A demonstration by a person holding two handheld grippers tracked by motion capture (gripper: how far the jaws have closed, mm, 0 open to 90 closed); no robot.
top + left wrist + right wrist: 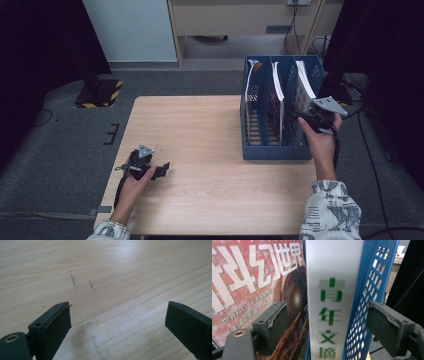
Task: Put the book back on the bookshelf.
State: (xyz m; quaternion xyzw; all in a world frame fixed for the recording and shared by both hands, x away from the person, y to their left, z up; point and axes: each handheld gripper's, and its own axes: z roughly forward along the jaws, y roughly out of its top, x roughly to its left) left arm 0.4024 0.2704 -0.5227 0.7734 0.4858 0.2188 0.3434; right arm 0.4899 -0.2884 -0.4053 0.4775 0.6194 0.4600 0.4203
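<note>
High view. One rectangular table of pale wood-grain laminate, its surface smooth and matte. One blue plastic file rack at its right part, box-shaped, with slotted perforated walls and three upright compartments. Three thin white-edged magazines stand in it, one to a compartment: left, middle, right. The right tool, black with a grey three-cornered plate, is held at the near end of the rightmost compartment, beside the right magazine. The left tool, black with its own grey plate, rests low over the table near the left edge, well apart from the rack. Two patterned white sleeves at the bottom edge.

Left gripper view. Two black rubber-faced jaws, blocky and square-ended, stand wide apart with bare table between them. Fine straight grain; a few short dark scuff marks.

Right gripper view. Two worn black jaws, their pad edges frayed, stand apart, not pressing on anything. Between them: the white spine of the right magazine, flat and smooth, with green printed characters, and the perforated blue wall of the rack just beside it. Behind the left jaw, one glossy red-and-brown magazine cover with large white characters.
</note>
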